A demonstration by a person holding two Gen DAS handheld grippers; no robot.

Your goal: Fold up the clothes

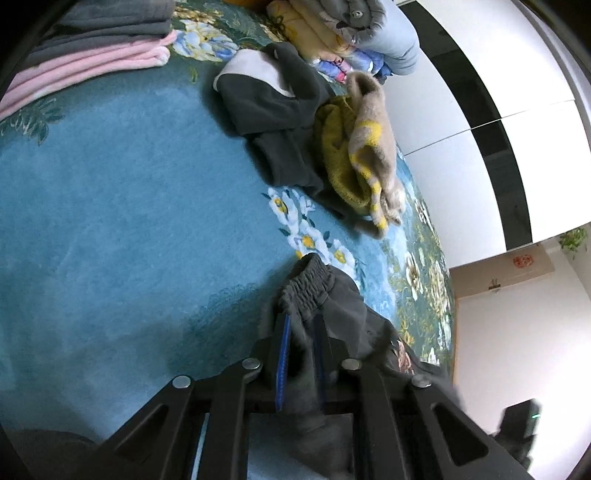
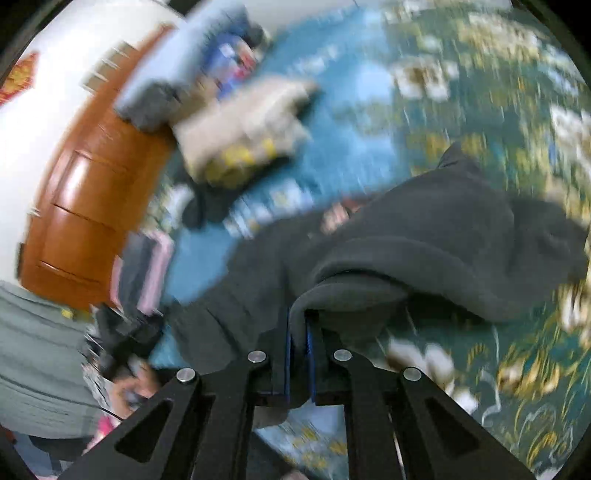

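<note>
Your left gripper is clenched on the gathered elastic waistband of the grey fleece trousers, low and centre in its view. Your right gripper pinches another edge of the same trousers; that view is smeared, so you are swinging fast.

You look to be mid-carry, the garment held between both claws over the teal floral bedspread. Next I would spread it flat on the bare blue patch at centre left, keeping both grips tight until it settles.

Count: one folded stack in the upper left, one loose dark grey garment at top centre, and one yellow-and-beige knit touching it on the right. The bundle of bedding at the top edge is not yours to fold, I think.
</note>
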